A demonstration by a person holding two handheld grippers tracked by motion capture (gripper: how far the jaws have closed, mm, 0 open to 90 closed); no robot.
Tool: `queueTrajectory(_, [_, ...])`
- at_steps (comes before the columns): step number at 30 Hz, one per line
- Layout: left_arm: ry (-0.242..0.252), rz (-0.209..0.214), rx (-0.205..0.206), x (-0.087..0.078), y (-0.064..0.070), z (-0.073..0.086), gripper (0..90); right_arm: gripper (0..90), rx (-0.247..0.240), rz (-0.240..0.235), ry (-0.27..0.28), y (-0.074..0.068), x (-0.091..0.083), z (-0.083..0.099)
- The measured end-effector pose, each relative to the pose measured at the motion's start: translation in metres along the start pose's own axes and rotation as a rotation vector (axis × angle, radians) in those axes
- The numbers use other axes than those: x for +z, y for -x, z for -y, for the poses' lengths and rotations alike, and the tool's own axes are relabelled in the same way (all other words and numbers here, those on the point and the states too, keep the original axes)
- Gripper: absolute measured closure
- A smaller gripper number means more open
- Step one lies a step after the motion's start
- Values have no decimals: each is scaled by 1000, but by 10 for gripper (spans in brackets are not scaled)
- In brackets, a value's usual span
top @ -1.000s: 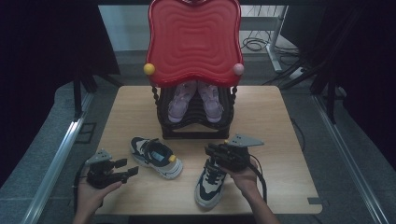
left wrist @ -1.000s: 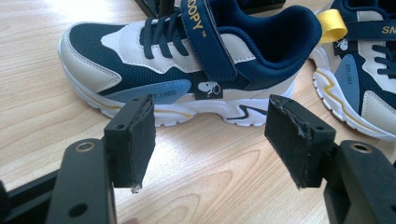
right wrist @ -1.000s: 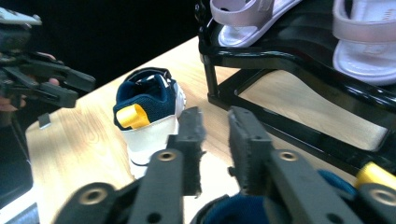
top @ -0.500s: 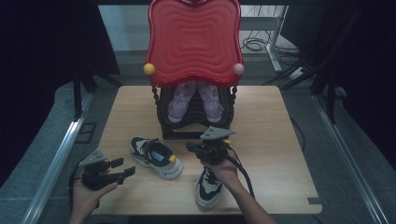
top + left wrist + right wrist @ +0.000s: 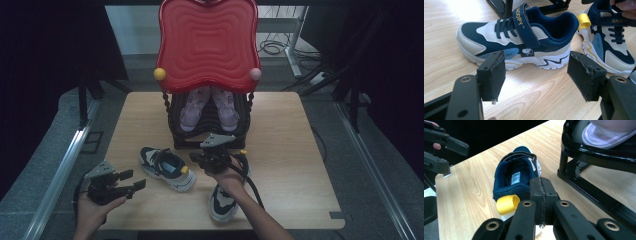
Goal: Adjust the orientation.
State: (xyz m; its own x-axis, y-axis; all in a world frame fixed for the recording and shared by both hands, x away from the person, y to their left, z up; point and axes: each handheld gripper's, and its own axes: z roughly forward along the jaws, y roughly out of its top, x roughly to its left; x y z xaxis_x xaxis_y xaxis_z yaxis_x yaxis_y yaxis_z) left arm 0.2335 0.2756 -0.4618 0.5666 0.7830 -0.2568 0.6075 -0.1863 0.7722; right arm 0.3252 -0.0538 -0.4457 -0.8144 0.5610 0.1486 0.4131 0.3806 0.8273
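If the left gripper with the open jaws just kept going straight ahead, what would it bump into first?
Most likely the navy and white sneaker lying on its side across the path of the left gripper. Only bare table lies between, though the gap's depth is hard to judge.

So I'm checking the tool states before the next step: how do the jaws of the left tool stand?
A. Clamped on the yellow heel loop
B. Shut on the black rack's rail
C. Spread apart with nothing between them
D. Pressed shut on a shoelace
C: in the left gripper view the left tool has its two black padded jaws wide apart, with bare wooden table between them and the navy-and-white strap sneaker lying beyond, untouched.
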Motion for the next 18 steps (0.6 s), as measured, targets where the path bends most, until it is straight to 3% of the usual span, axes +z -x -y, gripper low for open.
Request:
queueTrajectory(6, [-4, 6, 5, 1, 3, -1, 308, 897, -14, 18, -24, -3, 3, -5])
queueTrajectory(18, [-1, 6, -3, -1, -1, 0, 307, 897, -8, 29, -76, -2, 26, -7])
